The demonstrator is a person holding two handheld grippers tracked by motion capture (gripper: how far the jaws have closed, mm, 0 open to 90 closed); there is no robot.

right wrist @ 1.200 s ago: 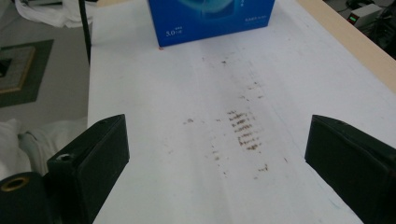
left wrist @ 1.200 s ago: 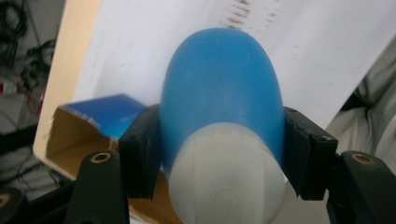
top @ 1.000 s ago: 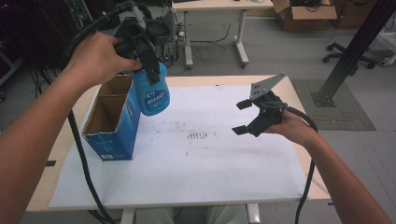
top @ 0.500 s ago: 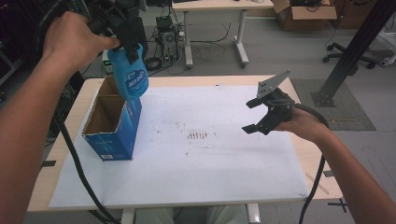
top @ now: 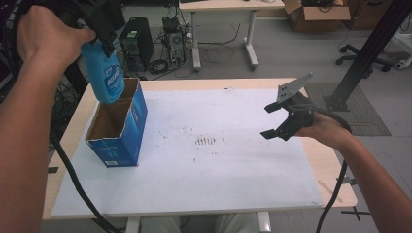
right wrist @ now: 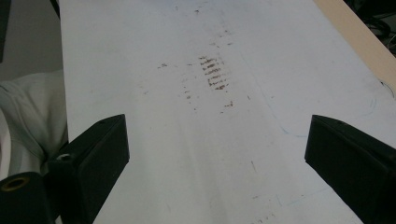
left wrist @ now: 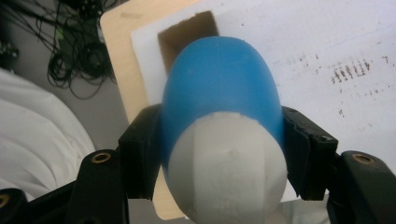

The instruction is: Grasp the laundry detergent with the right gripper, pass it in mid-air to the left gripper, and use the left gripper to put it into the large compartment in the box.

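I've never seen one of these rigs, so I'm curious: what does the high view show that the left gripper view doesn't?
The high view alone shows the open right gripper over the white sheet, plus the office floor behind. The left gripper view alone shows the blue bottle's white cap up close. Both show the left gripper clamped on the blue bottle above the open blue box.

Grey floor [top: 291, 58] throughout. A second light-wood table with white legs [top: 223, 29] stands beyond the work table. A black computer tower [top: 133, 41] sits on the floor amid tangled cables [top: 165, 63]. Cardboard box [top: 316, 14] at rear. Black office chair base [top: 364, 51] and black slanted metal post [top: 364, 58] at right.
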